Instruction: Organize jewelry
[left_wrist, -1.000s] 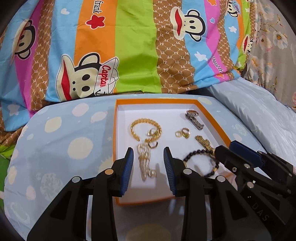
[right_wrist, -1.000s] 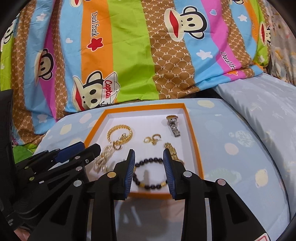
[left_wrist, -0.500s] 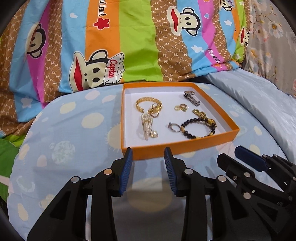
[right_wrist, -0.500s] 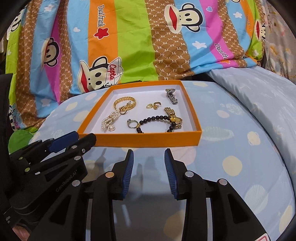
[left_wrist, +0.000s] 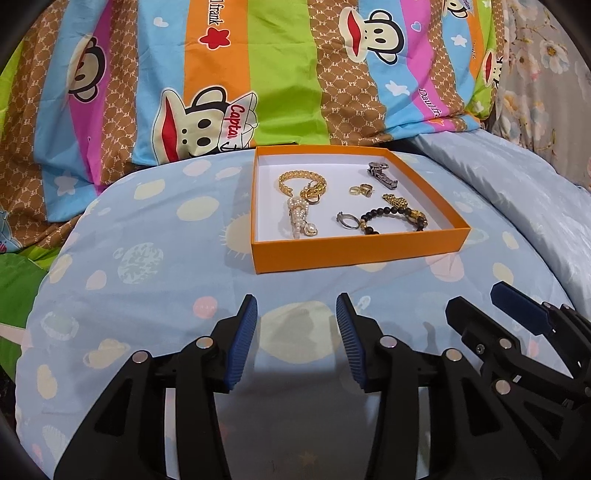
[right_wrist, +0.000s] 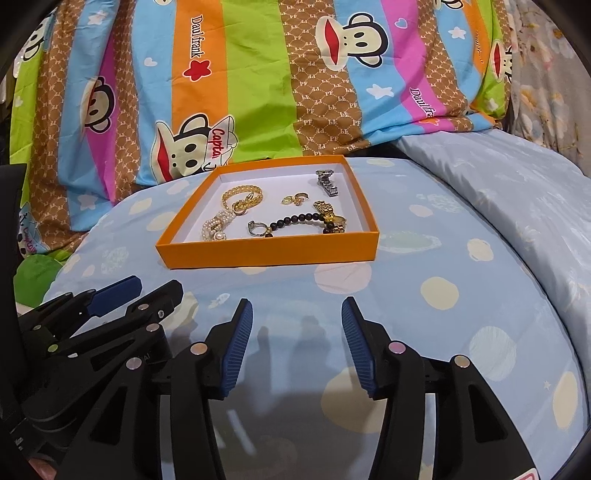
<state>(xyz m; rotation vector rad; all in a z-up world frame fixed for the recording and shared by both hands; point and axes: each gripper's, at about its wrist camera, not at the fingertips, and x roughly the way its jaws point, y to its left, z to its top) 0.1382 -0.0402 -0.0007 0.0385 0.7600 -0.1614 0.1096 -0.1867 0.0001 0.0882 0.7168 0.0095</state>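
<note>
An orange tray (left_wrist: 358, 250) (right_wrist: 266, 256) with a white floor sits on the blue dotted bedsheet. In it lie a gold chain bracelet (left_wrist: 301, 181) (right_wrist: 242, 195), a pearl bracelet (left_wrist: 299, 218) (right_wrist: 214, 227), a silver ring (left_wrist: 347, 220) (right_wrist: 257, 227), a black bead bracelet (left_wrist: 393, 218) (right_wrist: 306, 219), gold earrings (left_wrist: 361, 190) (right_wrist: 294, 198) and a silver watch piece (left_wrist: 382, 175) (right_wrist: 327, 182). My left gripper (left_wrist: 296, 338) and right gripper (right_wrist: 296, 338) are open and empty, side by side, well in front of the tray.
A striped cartoon-monkey duvet (left_wrist: 280, 74) is piled behind the tray. A pale blue quilt (left_wrist: 535, 192) rises at the right. The right gripper shows in the left wrist view (left_wrist: 517, 321), and the left gripper in the right wrist view (right_wrist: 110, 295).
Both grippers have pulled back from over the tray toward the near edge of the bed. The silver ring now lies in the tray beside the black bead bracelet.
</note>
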